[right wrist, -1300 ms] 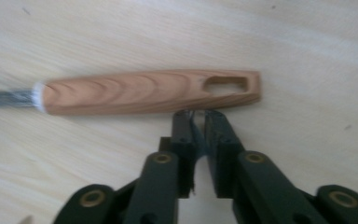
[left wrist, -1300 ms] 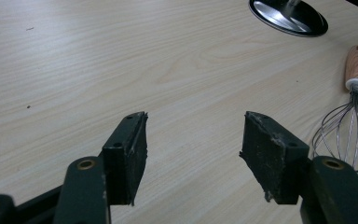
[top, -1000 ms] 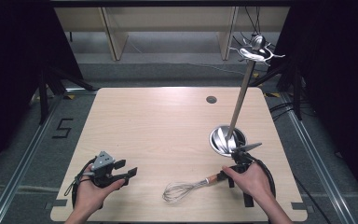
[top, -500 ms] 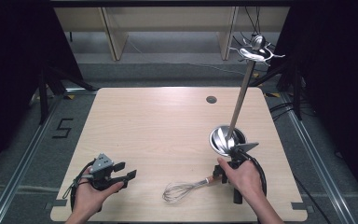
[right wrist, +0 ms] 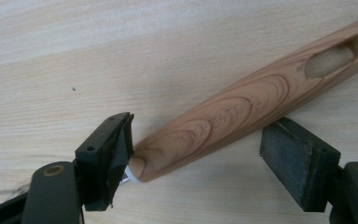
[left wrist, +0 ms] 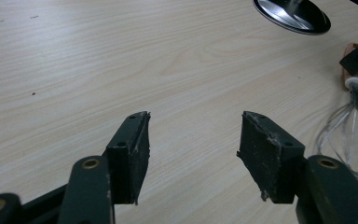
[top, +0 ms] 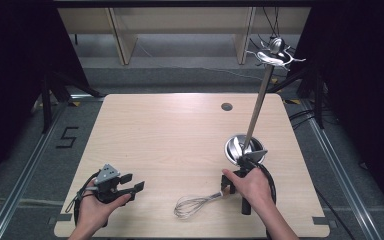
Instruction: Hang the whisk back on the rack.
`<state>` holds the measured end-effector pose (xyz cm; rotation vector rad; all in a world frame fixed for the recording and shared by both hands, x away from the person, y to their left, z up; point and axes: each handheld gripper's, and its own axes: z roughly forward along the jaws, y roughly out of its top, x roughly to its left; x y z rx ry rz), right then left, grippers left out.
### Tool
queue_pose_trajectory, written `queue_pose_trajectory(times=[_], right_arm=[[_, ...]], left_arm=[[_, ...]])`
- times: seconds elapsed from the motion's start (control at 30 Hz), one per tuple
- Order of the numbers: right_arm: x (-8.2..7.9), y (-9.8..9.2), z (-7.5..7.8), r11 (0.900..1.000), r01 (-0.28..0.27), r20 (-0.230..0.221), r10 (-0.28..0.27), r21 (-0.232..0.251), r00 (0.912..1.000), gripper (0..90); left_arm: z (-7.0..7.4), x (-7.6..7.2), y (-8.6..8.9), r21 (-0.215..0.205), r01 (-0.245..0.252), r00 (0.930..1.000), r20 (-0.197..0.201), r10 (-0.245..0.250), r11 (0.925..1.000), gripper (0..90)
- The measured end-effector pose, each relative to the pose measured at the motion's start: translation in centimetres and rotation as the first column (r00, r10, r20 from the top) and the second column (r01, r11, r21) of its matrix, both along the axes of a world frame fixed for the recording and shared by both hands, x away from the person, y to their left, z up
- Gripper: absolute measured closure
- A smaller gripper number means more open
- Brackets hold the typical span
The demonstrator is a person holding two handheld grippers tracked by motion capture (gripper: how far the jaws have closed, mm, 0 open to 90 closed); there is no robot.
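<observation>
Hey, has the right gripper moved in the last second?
Yes. In the high view the right gripper has shifted left from beside the steel bowl toward the whisk; its jaws have just been opening, straddling the wooden handle.

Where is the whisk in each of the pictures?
High view: the whisk lies near the table's front edge, its handle end at the right gripper.
Left gripper view: far right, its wires and a bit of its wooden handle.
Right gripper view: its wooden handle lies slanted between the open jaws.
Shared landmark: the light wooden tabletop; the metal bowl shows in the high and left gripper views.
</observation>
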<state>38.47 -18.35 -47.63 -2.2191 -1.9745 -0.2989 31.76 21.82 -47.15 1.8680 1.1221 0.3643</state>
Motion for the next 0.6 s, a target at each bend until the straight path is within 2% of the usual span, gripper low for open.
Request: queue_pose_trajectory(times=[0.03, 0.07, 0.1, 0.13, 0.17, 0.2, 0.23, 0.27, 0.33, 0.43, 0.5, 0.53, 0.57, 0.6], right_arm=[[0.2, 0.4, 0.2, 0.999, 0.041, -0.033, -0.041, 0.003, 0.9986, 27.4], [0.4, 0.8, 0.3, 0.999, 0.032, -0.045, -0.033, -0.022, 0.9984, 30.5], [0.4, 0.8, 0.3, 0.999, 0.032, -0.045, -0.033, -0.022, 0.9984, 30.5], [0.6, 1.2, 0.2, 0.999, 0.01, -0.026, -0.011, -0.047, 0.9996, 35.0], [0.6, 1.2, 0.3, 0.998, -0.018, -0.04, 0.015, -0.064, 0.9991, 37.5], [0.6, 1.0, 0.1, 0.994, -0.067, -0.019, 0.066, -0.083, 0.9976, 40.5], [0.6, 1.0, 0.1, 0.994, -0.067, -0.019, 0.066, -0.083, 0.9976, 40.5], [0.5, 0.8, 0.0, 0.99, -0.108, 0.002, 0.108, -0.093, 0.9941, 43.7], [0.2, 0.9, 0.1, 0.981, -0.156, -0.013, 0.155, -0.117, 0.9878, 48.3], [0.0, 1.2, 0.1, 0.977, -0.157, -0.003, 0.158, -0.145, 0.9875, 51.0], [-0.2, 1.5, 0.1, 0.968, -0.195, 0.001, 0.198, -0.157, 0.9802, 53.8], [-0.4, 1.5, 0.1, 0.944, -0.275, -0.01, 0.278, -0.183, 0.9605, 55.8], [-0.4, 1.5, 0.1, 0.944, -0.275, -0.01, 0.278, -0.183, 0.9605, 55.8], [-0.4, 1.8, 0.2, 0.95, -0.26, -0.005, 0.263, -0.173, 0.9648, 56.9]], left_arm=[[0.0, -0.1, 0.0, -0.001, -0.016, 0.9999, 0.001, 0.016, 0.9999, 42.1], [0.1, -0.1, 0.2, 0.001, -0.013, 0.9999, 0.006, 0.013, 0.9999, 42.5], [0.1, -0.1, 0.2, 0.001, -0.013, 0.9999, 0.006, 0.013, 0.9999, 42.6], [0.0, -0.1, 0.3, -0.012, -0.007, 0.9999, 0.014, 0.007, 0.9999, 42.6], [0.0, -0.1, 0.3, -0.012, -0.007, 0.9999, 0.014, 0.007, 0.9999, 42.6], [0.0, -0.1, 0.3, -0.014, -0.013, 0.9998, 0.011, 0.013, 0.9998, 42.6], [0.0, -0.1, 0.3, -0.014, -0.013, 0.9998, 0.011, 0.013, 0.9998, 42.6], [0.1, -0.2, 0.3, -0.01, -0.019, 0.9998, 0.008, 0.019, 0.9998, 42.6], [0.0, -0.1, 0.4, -0.012, -0.019, 0.9998, 0.002, 0.019, 0.9998, 42.6], [0.0, -0.1, 0.4, -0.013, -0.023, 0.9997, 0.005, 0.023, 0.9997, 42.6], [0.0, -0.1, 0.4, -0.016, -0.023, 0.9997, 0.004, 0.023, 0.9996, 42.6], [0.0, -0.2, 0.4, -0.009, -0.023, 0.9997, 0.005, 0.023, 0.9997, 42.6], [0.0, -0.2, 0.4, -0.009, -0.023, 0.9997, 0.005, 0.023, 0.9997, 42.6], [0.0, -0.2, 0.5, -0.014, -0.025, 0.9997, 0.001, 0.025, 0.9996, 42.6]])
